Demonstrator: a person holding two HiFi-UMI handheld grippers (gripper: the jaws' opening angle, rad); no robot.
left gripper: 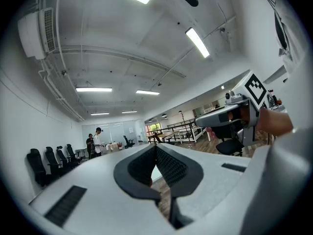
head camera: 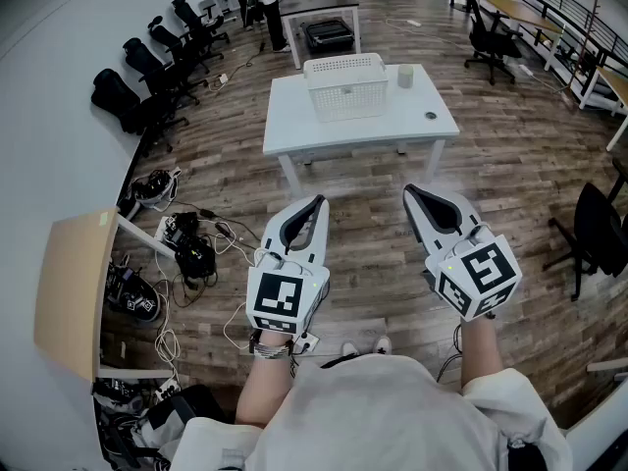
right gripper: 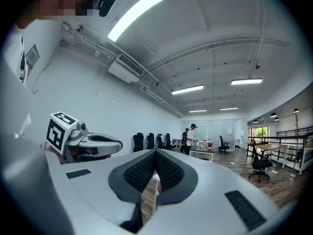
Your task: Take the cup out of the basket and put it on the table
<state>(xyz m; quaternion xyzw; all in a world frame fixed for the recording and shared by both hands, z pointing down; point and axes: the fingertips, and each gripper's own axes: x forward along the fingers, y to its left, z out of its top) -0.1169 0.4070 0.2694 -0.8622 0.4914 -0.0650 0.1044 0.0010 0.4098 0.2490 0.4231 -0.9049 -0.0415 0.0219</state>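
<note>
A white table (head camera: 294,126) stands ahead across the wood floor. On it sits a white lattice basket (head camera: 345,86); I cannot make out anything inside it. A pale cup (head camera: 405,76) stands upright on the tabletop just right of the basket, apart from it. My left gripper (head camera: 319,200) and right gripper (head camera: 409,190) are held side by side in front of my body, well short of the table. Both are shut with nothing between the jaws, as the left gripper (left gripper: 156,146) and right gripper (right gripper: 155,152) show in their own views.
A small dark object (head camera: 430,116) lies on the table's right front part. Black office chairs (head camera: 147,67) line the left wall. Cables and gear (head camera: 186,248) lie on the floor at left beside a wooden board (head camera: 74,292). Another black chair (head camera: 599,234) stands at right.
</note>
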